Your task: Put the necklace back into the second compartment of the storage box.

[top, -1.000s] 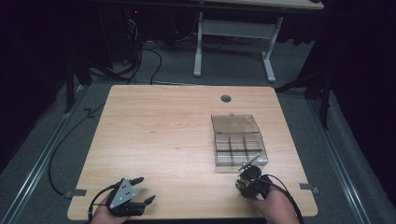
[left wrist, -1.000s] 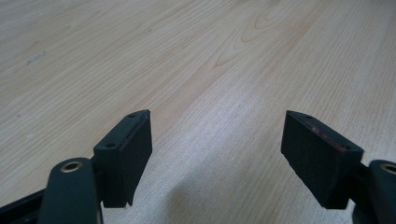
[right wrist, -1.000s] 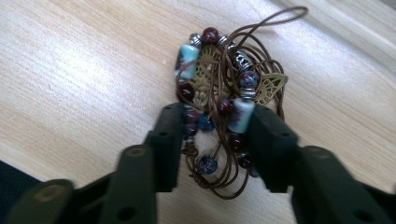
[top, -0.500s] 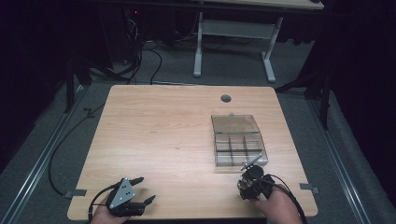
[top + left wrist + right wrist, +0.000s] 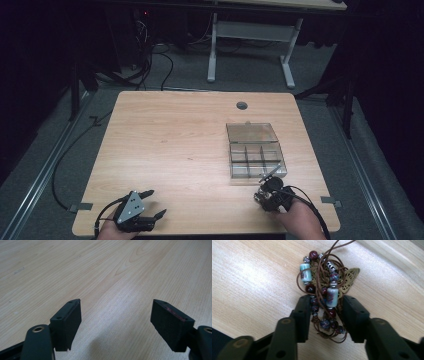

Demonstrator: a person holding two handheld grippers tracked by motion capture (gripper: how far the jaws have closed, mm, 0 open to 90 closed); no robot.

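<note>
A tangle of brown cord [image 5: 321,277] carries dark red, silver and pale blue beads [image 5: 305,272] and a brass butterfly charm [image 5: 350,277]. My right gripper [image 5: 325,300] is shut on this beaded cord just above the wooden table [image 5: 249,285]. In the high view the right gripper [image 5: 268,193] sits near the front right edge, just in front of a clear compartment box [image 5: 256,159]. The left gripper [image 5: 156,203] rests at the front left. Its fingers [image 5: 67,320] stand wide apart, open, with bare wood [image 5: 117,302] between them.
The clear box has its lid [image 5: 251,133] folded open toward the back. A round cable hole [image 5: 242,105] lies near the table's far edge. Beyond the table [image 5: 175,135] are a white desk frame [image 5: 250,55] and floor cables [image 5: 150,55].
</note>
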